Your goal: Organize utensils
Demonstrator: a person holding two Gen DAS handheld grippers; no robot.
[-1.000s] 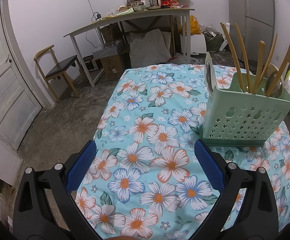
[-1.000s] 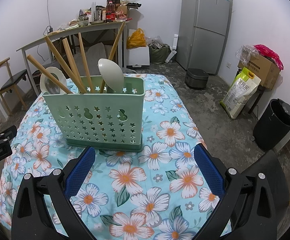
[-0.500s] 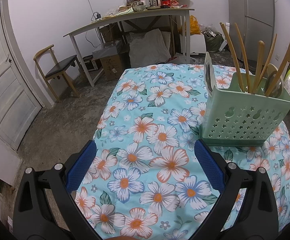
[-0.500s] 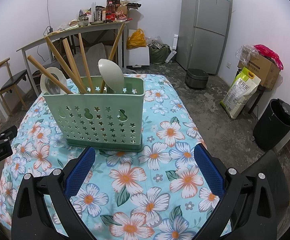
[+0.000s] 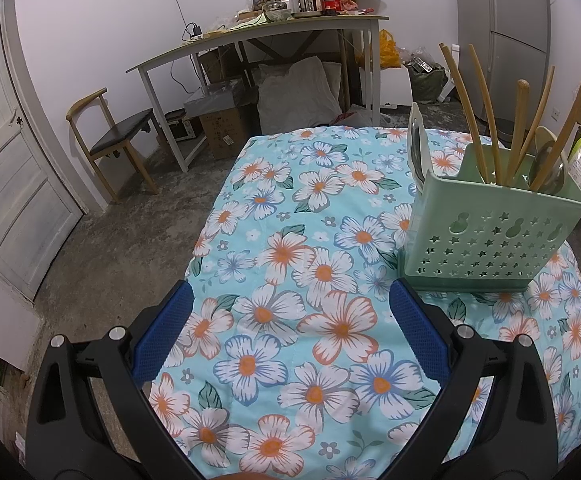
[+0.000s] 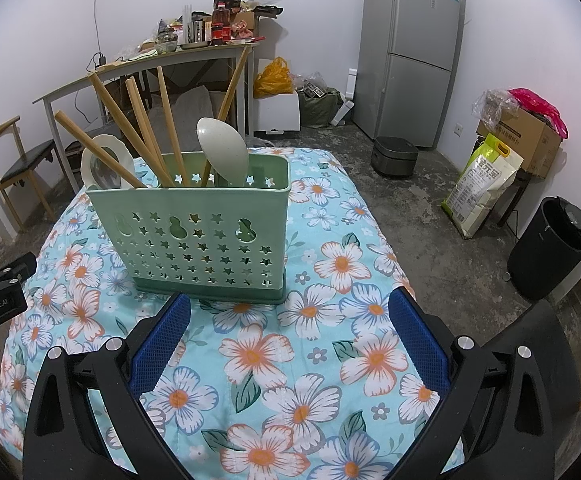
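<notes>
A green perforated utensil holder [image 6: 206, 236] stands upright on the floral tablecloth [image 6: 330, 264]; it also shows at the right of the left wrist view [image 5: 486, 236]. It holds several wooden chopsticks [image 6: 142, 136], a pale spoon [image 6: 222, 152] and a white ladle [image 6: 104, 168]. My right gripper [image 6: 290, 344] is open and empty just in front of the holder. My left gripper [image 5: 290, 336] is open and empty over the cloth, left of the holder.
A cluttered desk [image 5: 274, 32], a wooden chair [image 5: 114, 140] and a white door [image 5: 6, 168] lie beyond the table's left. A fridge [image 6: 410, 52], rice cooker [image 6: 394, 156], rice bag [image 6: 482, 188] and black bin [image 6: 546, 248] stand to the right.
</notes>
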